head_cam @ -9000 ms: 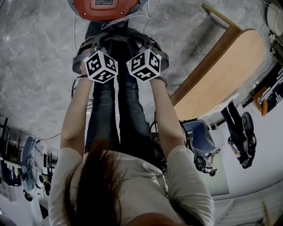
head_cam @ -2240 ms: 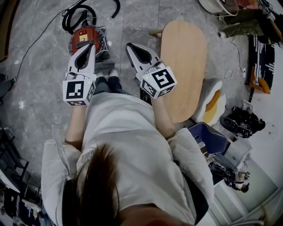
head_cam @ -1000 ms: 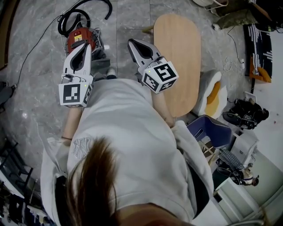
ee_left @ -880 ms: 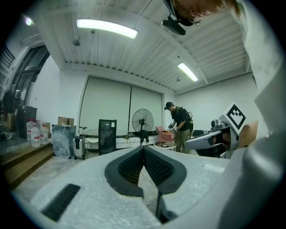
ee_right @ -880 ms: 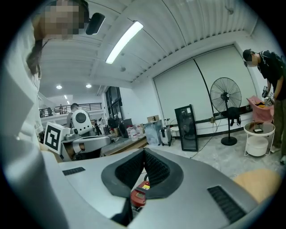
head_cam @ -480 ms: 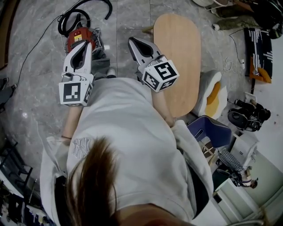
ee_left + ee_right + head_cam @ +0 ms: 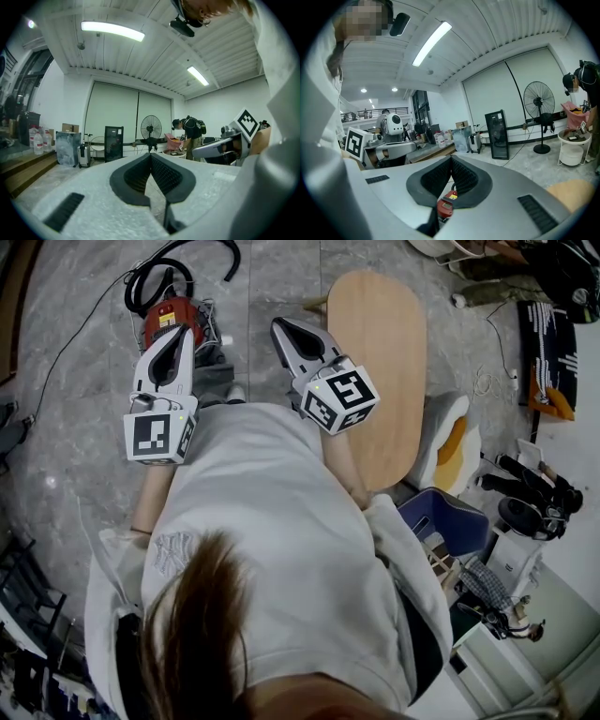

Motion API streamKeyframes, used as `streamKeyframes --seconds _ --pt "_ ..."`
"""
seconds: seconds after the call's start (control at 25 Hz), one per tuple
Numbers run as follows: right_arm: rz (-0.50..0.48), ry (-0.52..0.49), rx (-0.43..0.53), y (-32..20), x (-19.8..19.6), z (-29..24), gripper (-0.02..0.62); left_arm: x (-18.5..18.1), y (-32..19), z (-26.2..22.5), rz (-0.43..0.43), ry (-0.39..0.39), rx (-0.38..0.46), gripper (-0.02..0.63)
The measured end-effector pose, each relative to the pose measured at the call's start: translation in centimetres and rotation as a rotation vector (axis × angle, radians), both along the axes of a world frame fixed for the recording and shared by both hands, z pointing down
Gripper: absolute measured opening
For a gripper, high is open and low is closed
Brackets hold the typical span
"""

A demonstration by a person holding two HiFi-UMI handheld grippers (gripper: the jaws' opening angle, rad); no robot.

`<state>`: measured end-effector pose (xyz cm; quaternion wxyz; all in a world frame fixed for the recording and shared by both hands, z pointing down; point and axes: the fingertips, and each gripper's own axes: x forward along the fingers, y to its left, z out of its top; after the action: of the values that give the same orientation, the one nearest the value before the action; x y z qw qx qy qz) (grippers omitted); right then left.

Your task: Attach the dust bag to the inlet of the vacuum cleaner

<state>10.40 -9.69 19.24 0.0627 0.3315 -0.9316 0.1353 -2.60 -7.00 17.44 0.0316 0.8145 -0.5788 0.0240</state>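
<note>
Head view shows the left tongs (image 7: 180, 334) and right tongs (image 7: 278, 326) both pressed together, empty, with the red vacuum cleaner (image 7: 167, 313) beneath the left tongs' tips.

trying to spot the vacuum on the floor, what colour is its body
The vacuum cleaner is red, seen best in the head view.

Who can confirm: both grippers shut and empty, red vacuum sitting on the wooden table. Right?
No. The red vacuum sits on the floor, left of the wooden table; the head view shows this. The left gripper and right gripper are shut and empty.
</note>
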Motion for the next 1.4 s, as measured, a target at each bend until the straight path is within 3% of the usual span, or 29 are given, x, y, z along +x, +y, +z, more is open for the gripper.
streamKeyframes --seconds 1.4 --pt "-0.014 0.004 0.007 -0.60 -0.44 -0.44 0.002 -0.34 -0.32 -0.03 -0.016 0.021 0.002 0.017"
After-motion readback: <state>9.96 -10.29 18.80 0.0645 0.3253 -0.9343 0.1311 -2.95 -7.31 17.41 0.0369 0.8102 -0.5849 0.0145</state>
